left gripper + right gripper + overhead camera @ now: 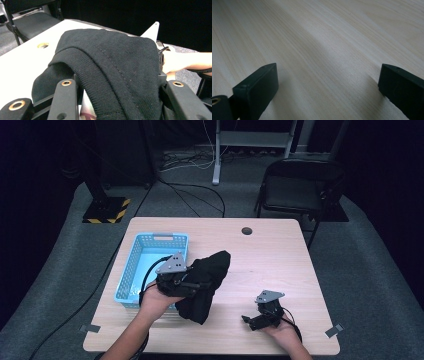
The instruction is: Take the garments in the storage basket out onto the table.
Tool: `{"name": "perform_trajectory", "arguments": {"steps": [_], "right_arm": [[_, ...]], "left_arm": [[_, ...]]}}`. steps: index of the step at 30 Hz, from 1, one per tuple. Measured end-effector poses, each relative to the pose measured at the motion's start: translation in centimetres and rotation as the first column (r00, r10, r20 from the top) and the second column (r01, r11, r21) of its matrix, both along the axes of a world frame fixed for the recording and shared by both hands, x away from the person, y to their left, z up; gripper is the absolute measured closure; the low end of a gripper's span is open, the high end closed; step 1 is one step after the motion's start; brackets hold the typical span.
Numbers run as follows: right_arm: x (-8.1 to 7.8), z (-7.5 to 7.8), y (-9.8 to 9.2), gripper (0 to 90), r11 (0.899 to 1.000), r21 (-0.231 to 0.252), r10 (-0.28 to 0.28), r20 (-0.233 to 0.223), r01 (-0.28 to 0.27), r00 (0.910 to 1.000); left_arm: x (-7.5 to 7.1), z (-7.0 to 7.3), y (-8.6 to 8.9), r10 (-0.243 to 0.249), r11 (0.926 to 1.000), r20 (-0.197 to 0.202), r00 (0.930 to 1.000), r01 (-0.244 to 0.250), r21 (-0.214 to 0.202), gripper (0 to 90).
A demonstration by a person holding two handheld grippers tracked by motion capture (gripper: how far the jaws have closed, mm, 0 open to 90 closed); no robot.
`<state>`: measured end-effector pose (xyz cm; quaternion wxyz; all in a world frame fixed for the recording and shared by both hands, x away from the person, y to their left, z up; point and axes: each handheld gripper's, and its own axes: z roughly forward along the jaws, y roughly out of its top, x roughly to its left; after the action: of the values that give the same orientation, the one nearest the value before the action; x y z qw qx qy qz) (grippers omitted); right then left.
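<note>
Wooden table, black knit garment bunched inside left claw.

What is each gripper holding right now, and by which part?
The left gripper is shut on the black knit garment, gripping a bunched fold near its ribbed hem. The right gripper is open and holds nothing.

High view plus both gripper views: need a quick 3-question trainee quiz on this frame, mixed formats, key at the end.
1. True or false: the black knit garment lies inside the blue basket.
2. Which gripper holds the garment? A) left gripper B) right gripper C) both
3. Fill in: the right gripper's jaws stand ____ over the bare wooden table.

Key
1. False: it is held above the table, right of the basket.
2. A: cloth is bunched between its jaws in the left gripper view.
3. open: nothing lies between them.
</note>
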<state>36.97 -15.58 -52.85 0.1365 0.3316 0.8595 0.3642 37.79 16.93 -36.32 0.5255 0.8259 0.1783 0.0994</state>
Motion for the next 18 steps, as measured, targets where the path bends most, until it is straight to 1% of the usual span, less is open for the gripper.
{"name": "perform_trajectory", "arguments": {"steps": [12,18], "right_arm": [[0.0,0.0,0.0,2.1,1.0,0.0,0.001,0.001,-0.001,1.0],[0.0,0.0,0.0,2.1,1.0,0.0,0.0,-0.001,0.0,1.0]], "left_arm": [[0.3,-1.3,-1.2,-0.023,0.9992,-0.032,0.9992,0.024,0.032,50.3],[0.3,-1.6,-1.6,-0.034,0.9985,-0.038,0.9987,0.035,0.041,50.3]]}}
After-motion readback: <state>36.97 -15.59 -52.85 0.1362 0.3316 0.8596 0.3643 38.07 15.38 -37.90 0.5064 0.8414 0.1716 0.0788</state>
